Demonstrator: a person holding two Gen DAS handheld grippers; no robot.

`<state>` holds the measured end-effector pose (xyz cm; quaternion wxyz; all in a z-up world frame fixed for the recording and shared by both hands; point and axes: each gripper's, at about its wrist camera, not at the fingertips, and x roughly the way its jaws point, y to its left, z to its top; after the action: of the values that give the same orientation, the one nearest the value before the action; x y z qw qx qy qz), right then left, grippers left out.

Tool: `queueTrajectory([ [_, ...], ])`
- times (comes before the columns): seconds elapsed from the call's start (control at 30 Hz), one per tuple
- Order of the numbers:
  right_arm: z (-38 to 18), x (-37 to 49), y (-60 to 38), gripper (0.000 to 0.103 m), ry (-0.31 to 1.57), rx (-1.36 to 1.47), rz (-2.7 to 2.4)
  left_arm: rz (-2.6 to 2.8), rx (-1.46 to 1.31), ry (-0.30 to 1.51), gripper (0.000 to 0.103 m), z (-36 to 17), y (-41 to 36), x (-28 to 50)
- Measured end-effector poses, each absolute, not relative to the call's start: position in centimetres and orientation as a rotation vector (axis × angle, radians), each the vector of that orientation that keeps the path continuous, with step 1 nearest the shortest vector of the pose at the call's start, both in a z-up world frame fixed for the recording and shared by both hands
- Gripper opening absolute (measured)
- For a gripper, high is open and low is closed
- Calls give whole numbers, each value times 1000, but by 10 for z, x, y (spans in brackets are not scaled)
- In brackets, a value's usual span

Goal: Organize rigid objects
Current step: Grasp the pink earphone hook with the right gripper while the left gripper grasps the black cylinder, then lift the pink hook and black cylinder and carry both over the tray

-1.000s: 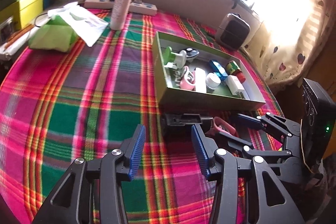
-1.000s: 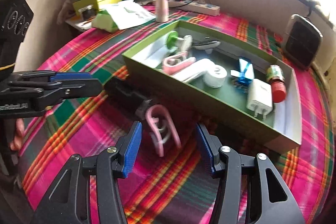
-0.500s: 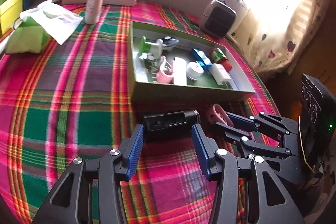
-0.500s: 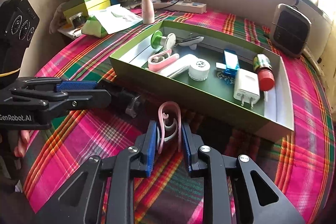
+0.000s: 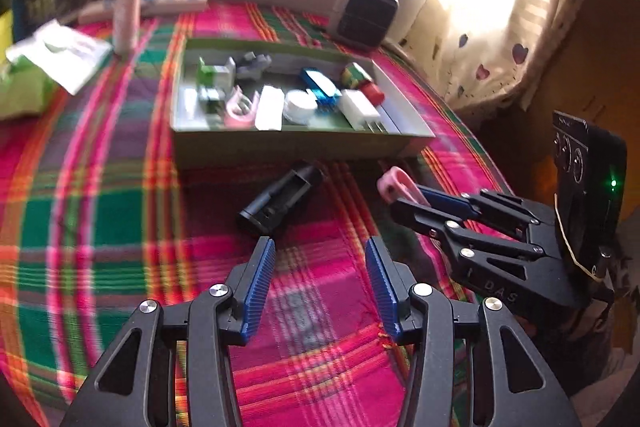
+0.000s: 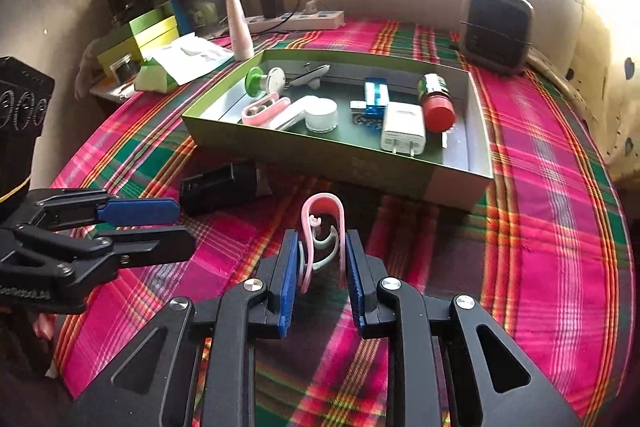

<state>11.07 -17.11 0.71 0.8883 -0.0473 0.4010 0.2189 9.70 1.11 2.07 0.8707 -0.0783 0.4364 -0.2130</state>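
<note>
My right gripper (image 6: 322, 259) is shut on a pink plastic clip (image 6: 323, 223) and holds it above the plaid cloth, in front of the green box (image 6: 328, 153); the clip also shows in the left wrist view (image 5: 398, 185). My left gripper (image 5: 320, 263) is open and empty, just short of a black cylindrical device (image 5: 280, 201) that lies on the cloth before the box (image 5: 280, 147). The device also shows in the right wrist view (image 6: 220, 187). The box holds several small items: a white charger (image 6: 404, 127), a red-capped bottle (image 6: 436, 99), a white jar (image 6: 322, 115).
A pink tube (image 6: 238, 27) stands behind the box by a power strip (image 6: 304, 21). A grey speaker-like unit (image 6: 496, 27) sits at the back right. A green tissue pack (image 6: 168, 67) and stacked green boxes (image 6: 136, 39) lie at the left.
My right gripper closed on the pink clip and lifted it off the cloth. My left gripper drew back from the black device, which now lies at an angle.
</note>
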Motion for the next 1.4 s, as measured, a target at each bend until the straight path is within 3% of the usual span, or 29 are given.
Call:
queueTrajectory([
  [1.4,0,123,-191,24,856,-79,412,-309,53,911,47,7,-38,136],
])
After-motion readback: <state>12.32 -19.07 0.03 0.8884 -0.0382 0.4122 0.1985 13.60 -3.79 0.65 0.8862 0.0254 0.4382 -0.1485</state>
